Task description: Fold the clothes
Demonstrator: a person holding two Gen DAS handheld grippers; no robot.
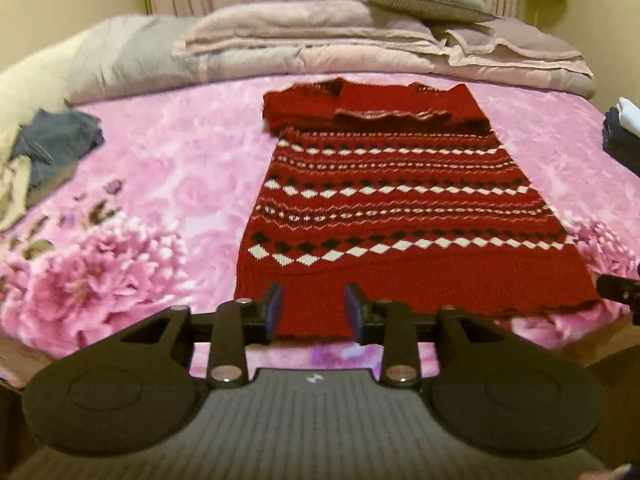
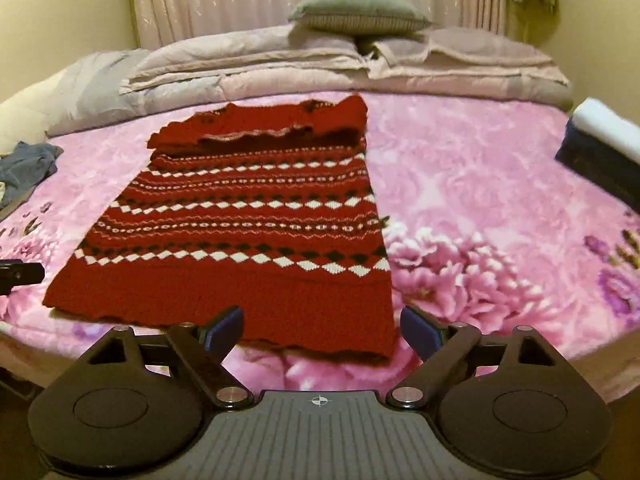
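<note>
The red patterned sweater (image 1: pixel 400 216) lies flat in the middle of the pink flowered blanket (image 1: pixel 168 168), its top part already folded down. Both tongs are spread and hold nothing: the left gripper (image 1: pixel 314 312) hovers over the near hem, the right gripper (image 2: pixel 322 330) near the hem's right corner. I think each should pinch one hem corner and lift evenly. A grey garment (image 1: pixel 56 140) and a folded stack (image 2: pixel 604 148) lie well apart, blocking nothing.
</note>
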